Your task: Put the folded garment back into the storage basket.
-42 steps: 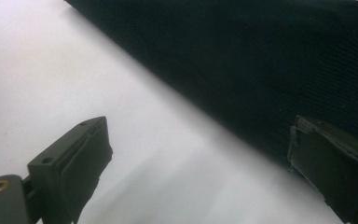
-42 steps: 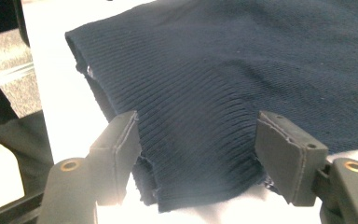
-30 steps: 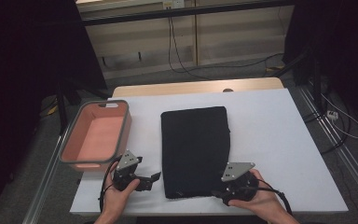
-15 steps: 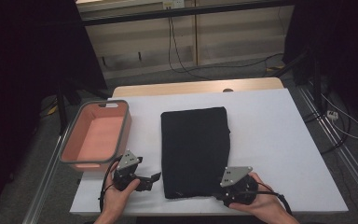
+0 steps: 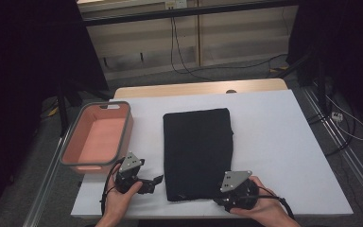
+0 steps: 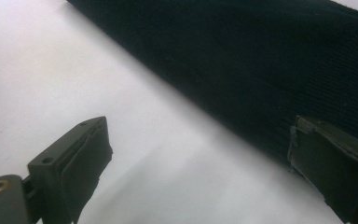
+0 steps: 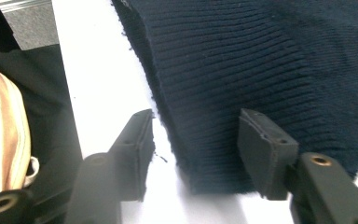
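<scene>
Folded dark knit cloth (image 5: 197, 151) lies flat on the white table (image 5: 283, 142), about mid-table, long side running away from the person. Pink bin (image 5: 97, 137) sits at the table's left edge, well apart from the cloth.

Left gripper (image 5: 152, 182) held low at the cloth's near left corner, just beside its edge. In the left gripper view the jaws stand wide apart: one over bare table, the other at the cloth (image 6: 261, 70) edge, nothing pinched between them.

Right gripper (image 5: 220, 201) at the cloth's near right corner, pointing in toward it. In the right gripper view the jaws straddle the cloth's (image 7: 261, 70) near edge: one jaw over bare table beside the hem, the other over the ribbed knit. Jaws have just been closing, then easing open a little; the cloth corner sits between them, pads not pressing it

Both hands (image 5: 118, 203) rest at the table's near edge
</scene>
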`<state>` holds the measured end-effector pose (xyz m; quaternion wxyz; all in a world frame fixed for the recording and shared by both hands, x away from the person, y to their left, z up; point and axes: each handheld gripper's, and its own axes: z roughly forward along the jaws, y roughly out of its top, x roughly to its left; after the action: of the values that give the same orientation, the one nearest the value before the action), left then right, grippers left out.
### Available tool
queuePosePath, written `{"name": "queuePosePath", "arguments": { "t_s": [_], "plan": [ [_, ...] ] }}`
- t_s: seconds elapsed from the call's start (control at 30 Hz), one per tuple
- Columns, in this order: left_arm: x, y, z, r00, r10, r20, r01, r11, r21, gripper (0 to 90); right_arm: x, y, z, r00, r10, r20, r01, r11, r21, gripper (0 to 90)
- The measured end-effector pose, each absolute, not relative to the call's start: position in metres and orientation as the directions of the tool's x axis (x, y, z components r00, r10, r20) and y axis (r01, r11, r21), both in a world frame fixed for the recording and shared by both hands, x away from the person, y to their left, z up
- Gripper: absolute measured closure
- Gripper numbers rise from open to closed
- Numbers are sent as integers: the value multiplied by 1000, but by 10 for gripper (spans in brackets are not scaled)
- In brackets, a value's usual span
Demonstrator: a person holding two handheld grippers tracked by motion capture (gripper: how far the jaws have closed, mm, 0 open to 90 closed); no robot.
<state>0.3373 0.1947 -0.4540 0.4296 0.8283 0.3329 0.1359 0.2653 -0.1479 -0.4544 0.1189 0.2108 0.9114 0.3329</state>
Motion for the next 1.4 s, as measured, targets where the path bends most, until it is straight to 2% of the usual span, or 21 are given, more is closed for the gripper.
{"name": "queuePosePath", "arguments": {
  "t_s": [0.13,0.3,0.5,0.6,0.63,0.83,1.07,1.4],
  "plan": [
    [338,195,-454,740,670,-61,435,-407,803,61,264,-143,-457,-877,471,-95,302,694,653,401],
    [336,195,-453,739,672,-55,429,-406,807,62,268,-146,-459,-888,452,-86,288,693,661,421],
    [337,196,-453,735,676,-52,428,-404,808,66,273,-147,-457,-891,440,-111,272,714,645,587],
    [336,195,-453,735,675,-56,430,-402,809,66,275,-149,-457,-891,430,-144,246,724,644,733],
    [336,195,-453,736,674,-53,428,-403,809,66,275,-149,-457,-888,432,-159,239,728,642,754],
    [338,194,-454,739,672,-51,429,-410,804,66,274,-150,-459,-889,415,-191,202,731,651,753],
    [336,194,-453,740,670,-56,428,-404,808,66,276,-151,-459,-885,439,-155,235,709,665,796],
    [335,190,-454,756,652,-59,422,-417,805,71,280,-161,-453,-889,458,20,339,628,701,826]
  ]
}}
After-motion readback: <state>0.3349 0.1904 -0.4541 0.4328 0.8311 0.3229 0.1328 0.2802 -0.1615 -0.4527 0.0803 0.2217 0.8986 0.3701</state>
